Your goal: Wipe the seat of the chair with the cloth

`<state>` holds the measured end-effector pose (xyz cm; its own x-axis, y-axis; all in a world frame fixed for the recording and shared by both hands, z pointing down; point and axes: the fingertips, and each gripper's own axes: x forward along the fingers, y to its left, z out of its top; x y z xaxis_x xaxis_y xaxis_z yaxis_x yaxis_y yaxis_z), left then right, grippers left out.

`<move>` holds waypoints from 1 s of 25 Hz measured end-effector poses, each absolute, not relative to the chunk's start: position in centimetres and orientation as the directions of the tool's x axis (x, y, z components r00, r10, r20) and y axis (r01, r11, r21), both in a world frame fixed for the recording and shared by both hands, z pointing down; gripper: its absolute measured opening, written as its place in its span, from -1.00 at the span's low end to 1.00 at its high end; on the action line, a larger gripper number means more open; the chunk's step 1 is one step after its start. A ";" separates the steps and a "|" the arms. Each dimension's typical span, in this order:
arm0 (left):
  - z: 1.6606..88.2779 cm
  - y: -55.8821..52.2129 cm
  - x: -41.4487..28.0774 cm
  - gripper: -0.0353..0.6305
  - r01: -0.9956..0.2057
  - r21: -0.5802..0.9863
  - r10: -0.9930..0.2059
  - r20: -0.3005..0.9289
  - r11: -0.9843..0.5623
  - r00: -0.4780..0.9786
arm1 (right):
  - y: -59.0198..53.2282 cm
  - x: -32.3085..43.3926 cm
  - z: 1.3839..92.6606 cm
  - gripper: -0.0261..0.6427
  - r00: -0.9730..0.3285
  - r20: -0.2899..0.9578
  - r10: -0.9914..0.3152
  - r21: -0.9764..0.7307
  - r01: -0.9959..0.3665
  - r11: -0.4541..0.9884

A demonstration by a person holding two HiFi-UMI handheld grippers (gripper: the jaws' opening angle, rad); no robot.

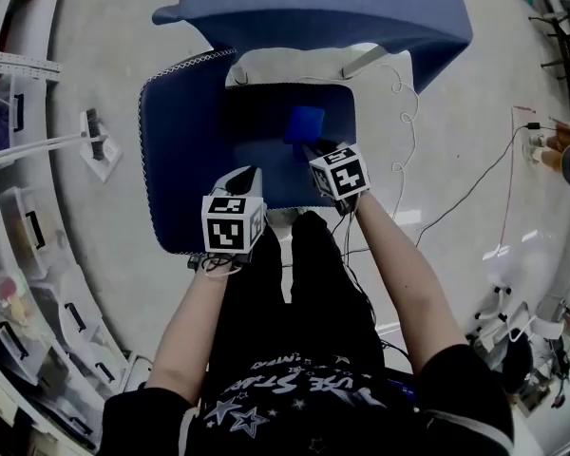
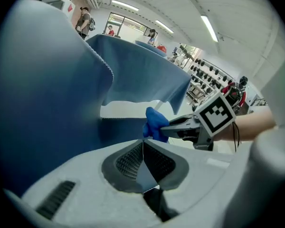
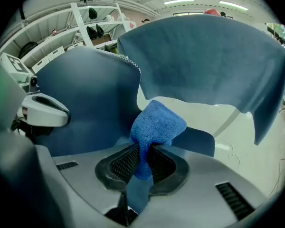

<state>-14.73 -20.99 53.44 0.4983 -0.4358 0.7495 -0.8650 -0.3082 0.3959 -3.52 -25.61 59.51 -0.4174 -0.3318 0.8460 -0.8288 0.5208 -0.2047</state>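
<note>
Two claws are up, and only one is loaded; my right claw [image 3: 145,152] is clamped on a bunched blue microfibre cloth [image 3: 157,121], with the wad bulging out past the tips and a tail of it trailing back between the jaws; my left claw [image 2: 142,145] has its jaws pressed together with nothing between them, and in the head view it hangs over the front edge of the seat [image 1: 185,131], on my left; the two claws are near each other but apart

The chair is upholstered in dark blue, with pale stitching along the seat's edge; its backrest [image 1: 313,8] rises at the far side, and the pale floor [image 1: 456,112] shows through the gap between backrest and seat; there is no worktop here, the chair stands straight on that floor

The cloth is over the middle of the seat, toward the rear, just short of that gap; from the left gripper view the wad looks down at the fabric or just above it, and I cannot tell whether it is pressing

As for progress, I judge the fetching finished: the cloth is gripped and brought to the seat; the wiping itself I cannot score, since the fabric shows no dirt, streak or damp track to mark covered ground; I would count the left half, the front edge and the corners as all to do
</note>
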 end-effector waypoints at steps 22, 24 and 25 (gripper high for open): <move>60.9 -22.6 -15.9 -0.83 -0.929 0.329 -0.449 0.813 -0.170 0.371 | -33.1 -15.3 71.2 -0.76 -0.537 0.820 -0.199 -0.267 -0.667 0.696; 61.1 -22.5 -15.8 -0.83 -0.928 0.332 -0.444 0.815 -0.169 0.372 | -33.3 -16.1 71.7 -0.76 -0.548 0.817 -0.181 -0.278 -0.649 0.709; 61.2 -22.4 -15.8 -0.83 -0.928 0.333 -0.440 0.817 -0.170 0.373 | -33.3 -16.4 71.9 -0.76 -0.550 0.817 -0.171 -0.284 -0.642 0.712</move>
